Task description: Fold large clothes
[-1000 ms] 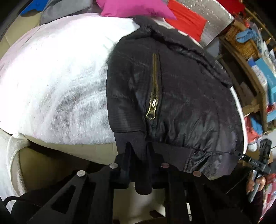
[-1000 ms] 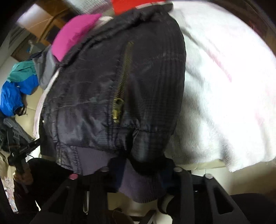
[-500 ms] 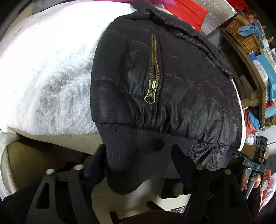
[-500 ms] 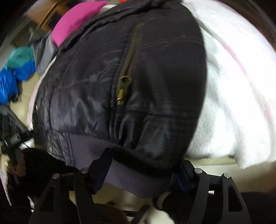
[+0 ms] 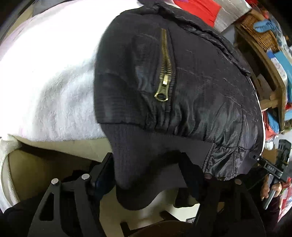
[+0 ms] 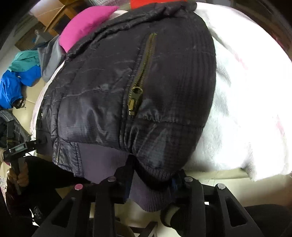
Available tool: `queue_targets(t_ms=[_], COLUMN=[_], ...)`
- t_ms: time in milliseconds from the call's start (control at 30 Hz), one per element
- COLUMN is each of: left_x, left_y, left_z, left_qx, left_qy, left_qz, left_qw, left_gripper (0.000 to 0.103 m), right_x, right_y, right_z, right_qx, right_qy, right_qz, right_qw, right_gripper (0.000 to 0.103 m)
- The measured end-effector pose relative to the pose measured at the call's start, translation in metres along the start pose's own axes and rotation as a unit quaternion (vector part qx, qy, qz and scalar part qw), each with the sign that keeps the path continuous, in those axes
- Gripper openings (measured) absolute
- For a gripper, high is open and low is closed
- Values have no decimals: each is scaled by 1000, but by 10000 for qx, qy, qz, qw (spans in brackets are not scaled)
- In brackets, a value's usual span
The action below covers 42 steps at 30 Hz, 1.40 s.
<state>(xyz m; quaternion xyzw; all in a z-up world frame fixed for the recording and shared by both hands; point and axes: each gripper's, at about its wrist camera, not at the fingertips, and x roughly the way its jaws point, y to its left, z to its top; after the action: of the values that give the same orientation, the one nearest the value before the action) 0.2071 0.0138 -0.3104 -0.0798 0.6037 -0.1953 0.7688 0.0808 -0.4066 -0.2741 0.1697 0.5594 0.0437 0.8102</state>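
A black quilted jacket (image 5: 191, 87) with brass pocket zips (image 5: 164, 80) lies on a white fleecy blanket (image 5: 54, 73) and reaches the near edge. Its ribbed hem (image 5: 138, 164) hangs over that edge between the fingers of my left gripper (image 5: 146, 173). Those jaws are opening and stand wide, and the pads do not press the cloth. In the right wrist view the same jacket (image 6: 109, 91) shows its other corner. My right gripper (image 6: 151, 178) is closing, with its pads against a fold of the hem (image 6: 153, 184).
A pink cushion (image 6: 85, 23), a grey cloth and a blue-and-teal garment (image 6: 16, 82) lie at the far left. A wooden shelf with a wicker basket (image 5: 259, 34) stands to the right. Red cloth (image 5: 197, 7) lies behind the jacket. A hand (image 5: 270, 187) holds the other gripper.
My left jaws, shut on the hem a second ago, have opened wide and let it hang free. My right jaws opened, then narrowed on the hem. Both cameras came closer to the jacket.
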Motion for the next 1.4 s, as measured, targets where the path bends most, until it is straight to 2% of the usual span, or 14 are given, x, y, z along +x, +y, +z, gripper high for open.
queue_targets(t_ms=[33,67,100,167,267,333,400,500,567,667,833,933,1100,1400], left_x=[-1,-4,-6,-11,-16,-12,-7,-6,-10,-15,-38,-57,-96,-118], left_y=[-2,-1,0,3,5,5,5,4,3,-5,-8,-12,-24,-37], left_z=[0,0,-1,-1,2,2,5,4,3,3,0,-6,-15,-32], left_qx=[23,35,-3,-70,-97,-152,-202,-111,-82,-66,11,152,384,692], left_qy=[-65,-139,-188,-287,-390,-304,-191,-236,-365,-518,-859,-1077,-1460,-1532], left_qz=[-10,10,-30,-141,-278,-281,-345,-317,-270,-349,-478,-503,-477,-514], left_qw=[10000,9999,9998,9995,9988,9990,9990,9992,9989,9980,9952,9928,9874,9844], left_gripper=[42,27,24,16,15,17,26,26,12,9,9,9,9,9], right_x=[0,1,0,-2,-16,-7,6,11,8,-10,-37,-58,-77,-100], right_y=[2,8,12,30,36,36,33,39,47,59,70,52,53,64], right_z=[-2,-2,-4,-7,-9,-8,-8,-7,-9,-14,-16,-16,-16,-33], right_qx=[-79,-140,-206,-328,-369,-184,-38,-209,-327,-415,-459,-479,-542,-746], right_qy=[-38,-84,-135,-396,-740,-536,-249,-258,-412,-764,-1264,-1446,-1733,-1777], right_qz=[-23,-83,-140,-109,244,164,-18,-145,-191,-111,89,154,215,179], right_qw=[10000,9998,9996,9986,9963,9983,9997,9993,9984,9962,9909,9882,9831,9811], right_gripper=[42,39,30,23,22,26,32,31,22,19,18,18,18,17])
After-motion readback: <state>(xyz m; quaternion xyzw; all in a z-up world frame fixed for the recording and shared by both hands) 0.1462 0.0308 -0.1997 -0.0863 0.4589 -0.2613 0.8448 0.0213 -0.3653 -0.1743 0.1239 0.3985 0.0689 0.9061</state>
